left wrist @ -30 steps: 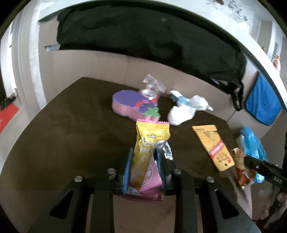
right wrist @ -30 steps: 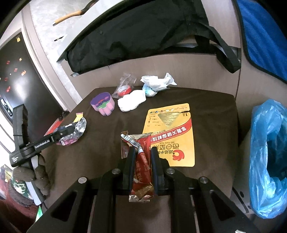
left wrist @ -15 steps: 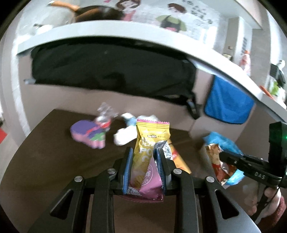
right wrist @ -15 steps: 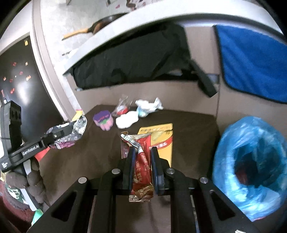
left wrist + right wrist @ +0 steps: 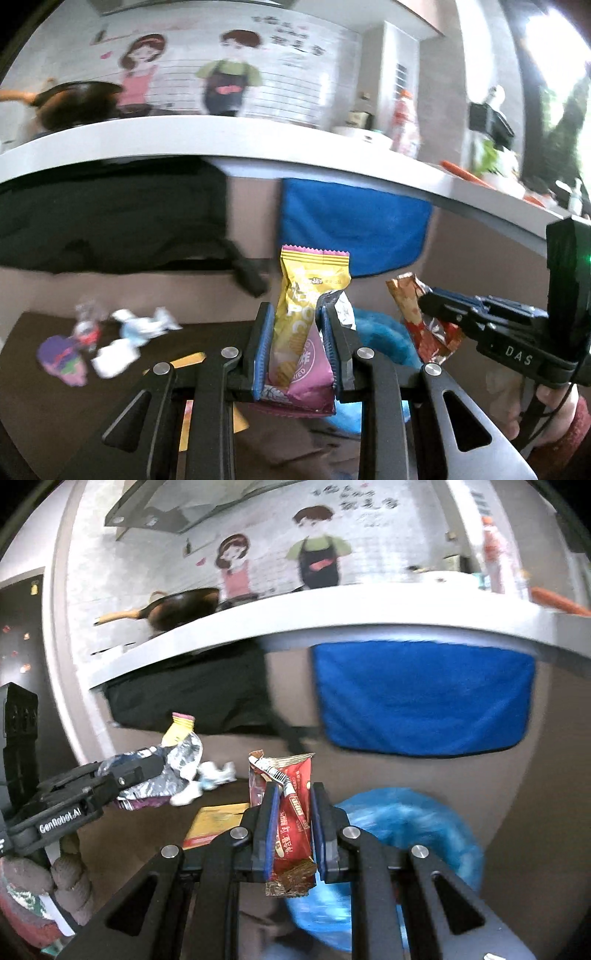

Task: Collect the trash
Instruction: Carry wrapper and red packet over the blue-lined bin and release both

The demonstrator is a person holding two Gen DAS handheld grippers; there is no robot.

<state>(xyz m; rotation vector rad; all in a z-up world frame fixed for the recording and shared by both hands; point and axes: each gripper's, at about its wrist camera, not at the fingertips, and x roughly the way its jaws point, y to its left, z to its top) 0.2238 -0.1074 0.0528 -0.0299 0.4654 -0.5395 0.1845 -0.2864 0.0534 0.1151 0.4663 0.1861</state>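
My left gripper (image 5: 295, 321) is shut on a yellow and pink snack wrapper (image 5: 303, 314) that stands upright between its blue pads. My right gripper (image 5: 293, 801) is shut on a red wrapper (image 5: 291, 823). Both hang above the table's right end, near a blue trash bag (image 5: 417, 834) that opens beside the table; the same blue trash bag (image 5: 380, 336) shows behind the left fingers. In the left wrist view the right gripper (image 5: 424, 306) comes in from the right with the red wrapper (image 5: 413, 314). In the right wrist view the left gripper (image 5: 159, 764) enters from the left with its foil-lined snack wrapper (image 5: 177, 760).
On the brown table (image 5: 33, 395) lie a purple box (image 5: 61, 356), crumpled white paper (image 5: 114, 356), a clear wrapper (image 5: 86, 325) and a yellow packet (image 5: 218, 819). A black bag (image 5: 110, 218) and blue cloth (image 5: 421, 698) hang under the white counter (image 5: 258, 140). A person's hand (image 5: 554, 417) is at right.
Both grippers have risen and swung to the right, away from the litter on the table and towards the blue bag. Each still grips its wrapper. The views now look more level.
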